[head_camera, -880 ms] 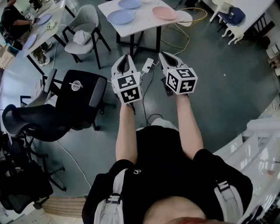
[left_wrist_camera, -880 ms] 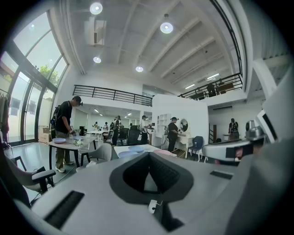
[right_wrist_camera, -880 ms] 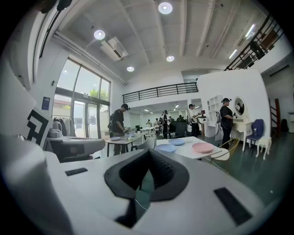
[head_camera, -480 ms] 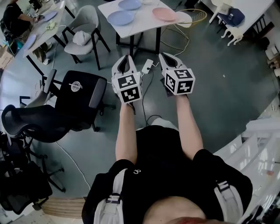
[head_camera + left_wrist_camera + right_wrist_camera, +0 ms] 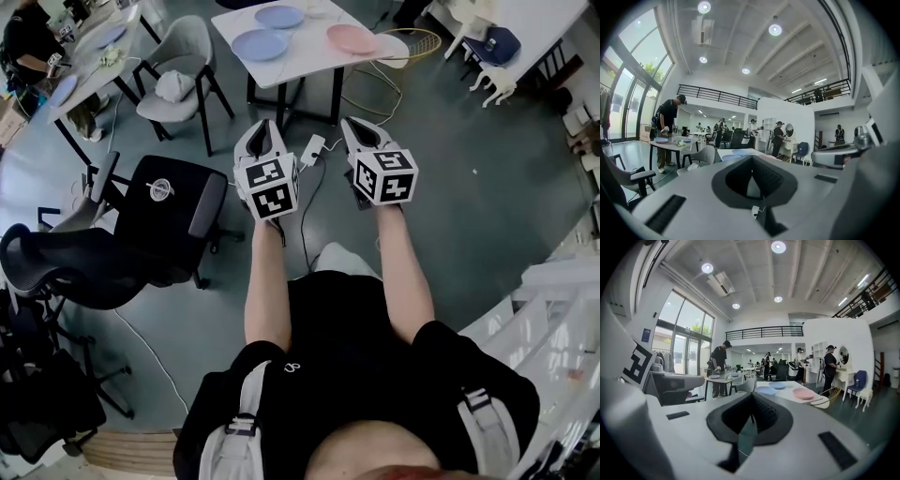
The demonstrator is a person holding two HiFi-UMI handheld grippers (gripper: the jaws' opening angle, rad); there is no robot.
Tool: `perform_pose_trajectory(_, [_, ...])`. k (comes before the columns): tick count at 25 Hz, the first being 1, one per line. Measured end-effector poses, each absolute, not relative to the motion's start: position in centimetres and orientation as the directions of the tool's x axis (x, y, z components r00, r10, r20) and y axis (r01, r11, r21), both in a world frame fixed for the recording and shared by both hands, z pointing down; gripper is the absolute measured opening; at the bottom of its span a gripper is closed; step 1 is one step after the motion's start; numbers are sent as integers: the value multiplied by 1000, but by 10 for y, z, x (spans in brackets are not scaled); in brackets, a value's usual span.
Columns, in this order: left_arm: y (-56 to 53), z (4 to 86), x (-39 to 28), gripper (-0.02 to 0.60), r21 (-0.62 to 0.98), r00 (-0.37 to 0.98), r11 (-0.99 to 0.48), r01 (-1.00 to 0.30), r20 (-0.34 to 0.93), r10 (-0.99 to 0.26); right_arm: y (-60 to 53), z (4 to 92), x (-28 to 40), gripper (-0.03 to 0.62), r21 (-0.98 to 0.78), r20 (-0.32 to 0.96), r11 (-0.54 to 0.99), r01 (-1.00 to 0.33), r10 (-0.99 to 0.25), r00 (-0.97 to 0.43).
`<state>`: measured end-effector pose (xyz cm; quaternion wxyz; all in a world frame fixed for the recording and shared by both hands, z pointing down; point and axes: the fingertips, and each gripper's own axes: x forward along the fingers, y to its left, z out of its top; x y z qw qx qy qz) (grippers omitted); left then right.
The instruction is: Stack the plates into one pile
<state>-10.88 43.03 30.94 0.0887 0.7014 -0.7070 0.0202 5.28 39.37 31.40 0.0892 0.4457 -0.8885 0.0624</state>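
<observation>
While left gripper (image 5: 266,127) and right gripper (image 5: 350,124) hang clenched, empty: plates (image 5: 260,44) well ahead on table (image 5: 309,62).

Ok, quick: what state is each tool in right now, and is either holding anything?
Left tool: closed, holding nothing.
Right tool: closed, holding nothing.

Far side of white table (image 5: 309,52) and person (image 5: 28,45) at upper left, cut by head view's top edge

Plates (image 5: 260,43) lie apart on the table (image 5: 306,45); a chair (image 5: 184,45) stands left.
</observation>
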Motion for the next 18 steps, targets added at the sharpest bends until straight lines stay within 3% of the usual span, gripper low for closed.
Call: perform_pose_trajectory(18, [370,270,-155,15,69,-62,68,-995,78,-995,300,261,39,8,-37,97,615,-788,-783,-615])
